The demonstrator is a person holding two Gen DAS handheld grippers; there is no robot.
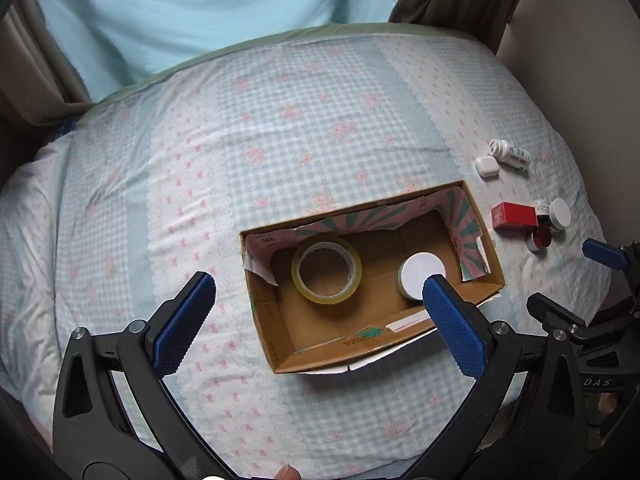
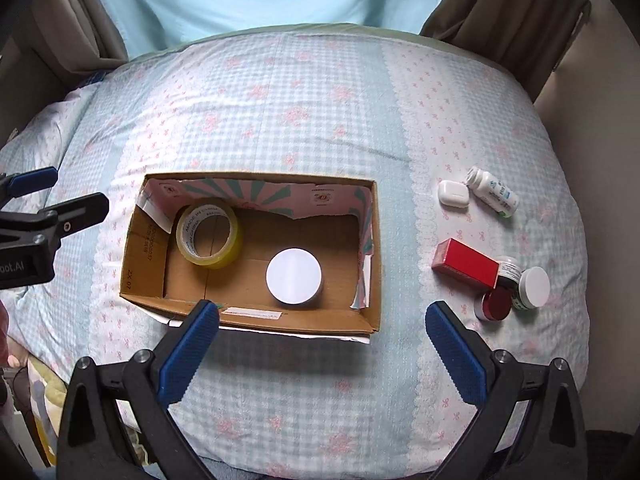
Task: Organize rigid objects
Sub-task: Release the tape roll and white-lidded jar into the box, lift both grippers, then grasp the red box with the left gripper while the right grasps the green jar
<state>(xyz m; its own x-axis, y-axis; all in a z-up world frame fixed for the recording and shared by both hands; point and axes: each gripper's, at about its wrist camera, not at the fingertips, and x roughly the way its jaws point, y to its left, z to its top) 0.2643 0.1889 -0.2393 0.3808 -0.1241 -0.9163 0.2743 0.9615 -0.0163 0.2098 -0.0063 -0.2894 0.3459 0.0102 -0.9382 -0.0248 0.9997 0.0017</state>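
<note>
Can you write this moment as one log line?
left gripper: open | right gripper: open | cardboard box: tape roll, white-lidded jar

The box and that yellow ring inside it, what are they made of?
The box looks like brown corrugated cardboard: matte, with torn printed paper lining. The yellow ring seems to be glossy clear plastic packing tape wound on a printed core, probably cardboard.

Tape roll point(image 2: 209, 237) and jar point(image 2: 294, 282) in box point(image 2: 256, 319); bottles point(image 2: 493, 192) right.
</note>
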